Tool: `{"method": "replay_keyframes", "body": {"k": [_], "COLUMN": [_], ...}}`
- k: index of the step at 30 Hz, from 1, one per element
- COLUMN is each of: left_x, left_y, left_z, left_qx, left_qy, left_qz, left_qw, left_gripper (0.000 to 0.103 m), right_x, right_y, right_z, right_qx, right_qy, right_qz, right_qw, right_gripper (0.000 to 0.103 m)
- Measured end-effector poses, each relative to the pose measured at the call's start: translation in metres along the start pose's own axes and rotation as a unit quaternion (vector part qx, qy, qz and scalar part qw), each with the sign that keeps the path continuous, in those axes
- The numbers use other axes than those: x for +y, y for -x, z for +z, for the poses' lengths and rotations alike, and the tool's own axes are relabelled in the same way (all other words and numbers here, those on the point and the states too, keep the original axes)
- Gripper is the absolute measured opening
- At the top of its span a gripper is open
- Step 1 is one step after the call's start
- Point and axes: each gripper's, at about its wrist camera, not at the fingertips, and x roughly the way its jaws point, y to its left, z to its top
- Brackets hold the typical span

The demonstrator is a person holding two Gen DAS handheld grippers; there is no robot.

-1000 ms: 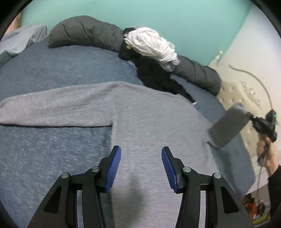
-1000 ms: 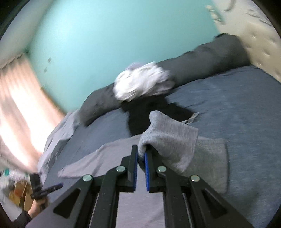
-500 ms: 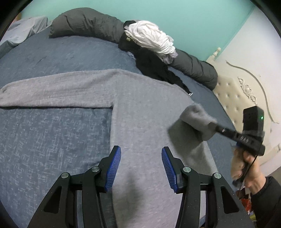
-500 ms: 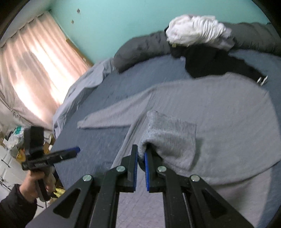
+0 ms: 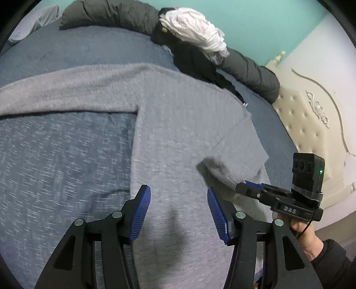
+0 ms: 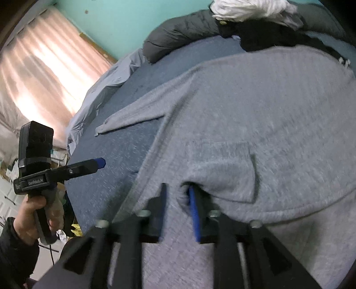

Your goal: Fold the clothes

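A grey sweater [image 5: 178, 122] [image 6: 267, 111] lies flat on the blue bed [image 5: 55, 155]. One sleeve [image 5: 66, 89] [image 6: 133, 115] stretches out to the left. The other sleeve [image 5: 233, 160] [image 6: 222, 166] is folded across the body. My right gripper [image 6: 177, 189] [image 5: 247, 186] sits low at that sleeve's cuff; its jaws are opening, with the cuff edge loose between them. My left gripper [image 5: 178, 193] [image 6: 98, 163] hovers over the sweater's lower body, its jaws opening a little wider with nothing between them.
At the far edge of the bed lie a white garment bundle [image 5: 193, 29] and a black garment [image 5: 193, 62] against a rolled dark duvet [image 5: 106, 13]. A tufted cream headboard [image 5: 311, 124] stands at the right. Pink curtains [image 6: 40, 73] hang beyond the bed's left side.
The right gripper carried the sleeve from the bed's right side across the sweater's body, lowered it and parted its jaws from the cuff. The left gripper sank closer to the sweater and widened slightly.
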Motion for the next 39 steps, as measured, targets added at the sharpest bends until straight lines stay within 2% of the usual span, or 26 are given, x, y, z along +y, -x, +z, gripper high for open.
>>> {"method": "replay_keyframes", "body": {"k": [1, 2, 5, 7, 12, 15, 19, 22, 24, 30, 37, 39], "left_x": [-0.002, -0.004, -0.011, -0.015, -0.028, -0.040, -0.055, -0.065, -0.076, -0.109, -0.123, -0.123], "left_y": [-0.005, -0.011, -0.025, -0.032, -0.051, -0.063, -0.083, -0.096, -0.103, -0.124, -0.140, -0.144], "left_z": [-0.001, -0.002, -0.004, -0.005, -0.002, 0.000, 0.005, 0.007, 0.004, -0.013, -0.024, -0.026], "left_qx": [0.005, 0.009, 0.021, 0.026, 0.038, 0.047, 0.057, 0.063, 0.065, 0.087, 0.099, 0.104], "left_qy": [0.000, -0.001, -0.002, -0.005, -0.012, -0.021, -0.036, -0.043, -0.053, -0.126, -0.188, -0.204], "left_qz": [0.000, 0.000, 0.000, 0.001, 0.006, 0.011, 0.017, 0.031, 0.031, 0.064, 0.108, 0.117], "left_qw": [1.0000, 1.0000, 0.9998, 0.9996, 0.9992, 0.9986, 0.9976, 0.9966, 0.9960, 0.9861, 0.9712, 0.9665], "left_gripper": [0.057, 0.057, 0.057, 0.057, 0.057, 0.058, 0.058, 0.058, 0.058, 0.058, 0.058, 0.051], "right_x": [0.000, 0.003, 0.009, 0.006, -0.026, -0.052, -0.090, -0.118, -0.129, -0.146, -0.150, -0.150], "right_y": [-0.001, -0.001, 0.000, 0.008, 0.046, 0.073, 0.106, 0.129, 0.138, 0.154, 0.165, 0.166], "right_z": [-0.003, -0.006, -0.015, -0.020, -0.030, -0.035, -0.041, -0.049, -0.055, -0.063, -0.066, -0.067], "right_qx": [0.004, 0.012, 0.024, 0.021, -0.001, -0.016, -0.041, -0.061, -0.071, -0.083, -0.093, -0.094], "right_qy": [0.005, 0.016, 0.047, 0.046, -0.010, -0.039, -0.082, -0.126, -0.147, -0.167, -0.177, -0.175], "right_qz": [0.004, 0.006, 0.007, -0.001, -0.015, -0.056, -0.102, -0.142, -0.142, -0.137, -0.131, -0.133], "right_qw": [1.000, 1.000, 0.999, 0.999, 1.000, 0.998, 0.991, 0.980, 0.976, 0.973, 0.971, 0.971], "right_gripper": [0.052, 0.054, 0.054, 0.054, 0.054, 0.054, 0.054, 0.054, 0.054, 0.054, 0.054, 0.054]}}
